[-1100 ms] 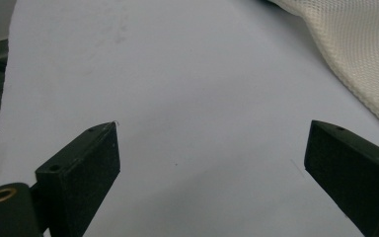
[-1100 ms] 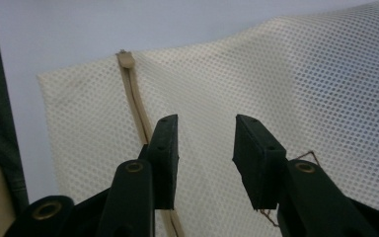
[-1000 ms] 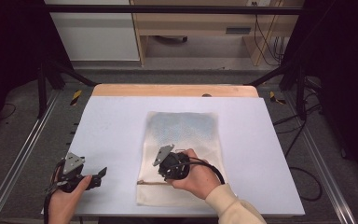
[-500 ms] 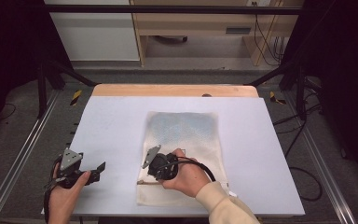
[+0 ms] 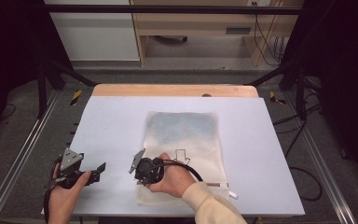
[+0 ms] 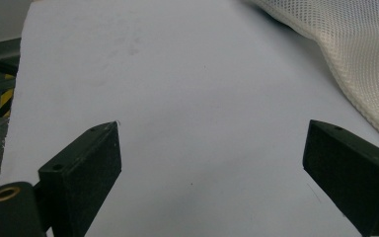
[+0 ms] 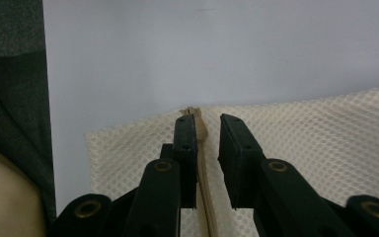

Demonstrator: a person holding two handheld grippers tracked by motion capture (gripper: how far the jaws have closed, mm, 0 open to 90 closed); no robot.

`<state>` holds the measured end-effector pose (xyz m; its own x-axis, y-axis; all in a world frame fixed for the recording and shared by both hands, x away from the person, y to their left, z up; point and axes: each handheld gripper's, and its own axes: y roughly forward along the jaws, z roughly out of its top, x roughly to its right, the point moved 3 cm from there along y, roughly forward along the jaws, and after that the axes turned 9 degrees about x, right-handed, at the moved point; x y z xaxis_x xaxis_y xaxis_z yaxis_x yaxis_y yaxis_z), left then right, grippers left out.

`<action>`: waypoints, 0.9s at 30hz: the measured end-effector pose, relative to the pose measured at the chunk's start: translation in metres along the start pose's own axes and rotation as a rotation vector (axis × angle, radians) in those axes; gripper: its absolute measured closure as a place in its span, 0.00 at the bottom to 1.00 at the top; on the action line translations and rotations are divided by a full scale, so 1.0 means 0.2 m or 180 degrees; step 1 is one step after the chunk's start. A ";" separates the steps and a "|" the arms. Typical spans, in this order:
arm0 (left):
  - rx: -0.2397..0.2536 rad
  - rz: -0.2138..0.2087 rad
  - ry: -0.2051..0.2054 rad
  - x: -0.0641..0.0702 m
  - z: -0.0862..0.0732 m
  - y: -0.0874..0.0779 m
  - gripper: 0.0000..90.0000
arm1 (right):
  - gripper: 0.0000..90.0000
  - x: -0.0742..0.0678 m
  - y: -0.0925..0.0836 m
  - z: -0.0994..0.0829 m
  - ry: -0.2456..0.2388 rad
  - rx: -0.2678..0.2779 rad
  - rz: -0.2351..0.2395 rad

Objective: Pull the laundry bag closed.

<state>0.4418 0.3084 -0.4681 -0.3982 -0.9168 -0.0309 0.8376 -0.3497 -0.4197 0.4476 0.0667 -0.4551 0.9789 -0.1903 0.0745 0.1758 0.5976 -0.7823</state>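
Beside mesh bag (image 5: 186,135)'s edge, bare tabletop (image 5: 112,126).

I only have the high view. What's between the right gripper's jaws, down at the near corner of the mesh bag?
Observer: The right gripper straddles the tan zipper strip of the mesh bag; its jaws, a narrow gap apart, have just been opening a little.
Operator: Pinching it?
Observer: No; the strip lies against one jaw, mesh showing beside the other.
Operator: And my other hand?
Observer: The left gripper stands wide open above bare table, the bag's edge off to one side.
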 end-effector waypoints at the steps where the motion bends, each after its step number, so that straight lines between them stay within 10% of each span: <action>1: 0.0002 0.0001 -0.0002 0.00 0.00 0.00 0.08 | 0.86 0.00 0.01 0.00 0.0025 -0.0018 0.0013; 27: -0.0004 -0.0181 0.0072 0.07 0.01 -0.03 0.09 | 0.91 0.01 0.08 0.00 0.0140 -0.0120 0.0224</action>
<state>0.4330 0.2972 -0.4639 -0.4536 -0.8908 -0.0275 0.8129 -0.4009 -0.4224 0.4524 0.0759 -0.4668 0.9830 -0.1833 -0.0080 0.1018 0.5812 -0.8073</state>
